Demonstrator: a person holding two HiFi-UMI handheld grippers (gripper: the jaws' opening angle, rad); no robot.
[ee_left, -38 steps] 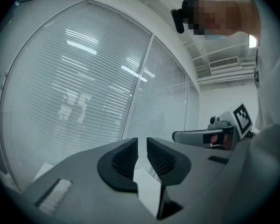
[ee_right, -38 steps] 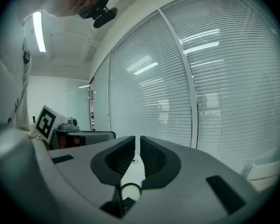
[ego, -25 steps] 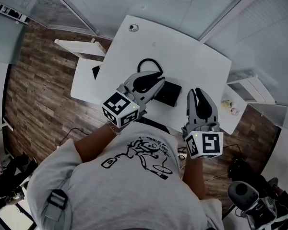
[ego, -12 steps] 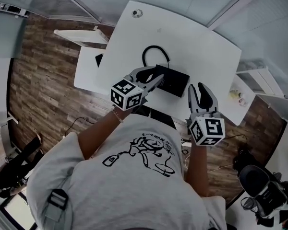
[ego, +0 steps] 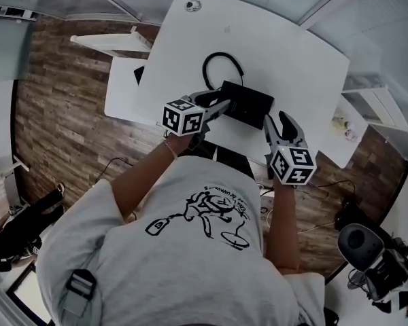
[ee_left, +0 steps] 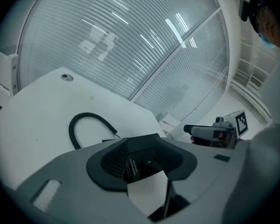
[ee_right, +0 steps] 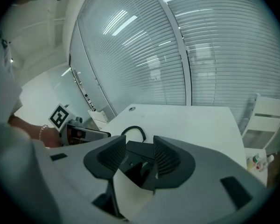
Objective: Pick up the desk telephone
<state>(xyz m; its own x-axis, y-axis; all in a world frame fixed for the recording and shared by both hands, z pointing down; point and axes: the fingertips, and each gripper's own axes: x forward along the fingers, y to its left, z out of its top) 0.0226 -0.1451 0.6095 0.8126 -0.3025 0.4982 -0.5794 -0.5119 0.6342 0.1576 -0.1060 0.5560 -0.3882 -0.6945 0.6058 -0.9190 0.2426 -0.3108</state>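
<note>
White worktop (ego: 292,53) over a wood floor, slatted blinds behind. In the head view the black telephone (ego: 246,103) lay at frame centre, its long axis running upper left to lower right. The cord (ego: 205,70) looped off its upper-left end toward frame top. The left gripper (ego: 221,104) sat at that left end and the right gripper (ego: 279,122) just below the right end; the left looked nearer. Both had jaws apart, just opening, a telephone edge between the pads, not pressed.

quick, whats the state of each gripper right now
Left tongs: open, just been opening; desk telephone shows in the gap, not gripped.
Right tongs: open, just been opening; desk telephone shows in the gap, not gripped.
</note>
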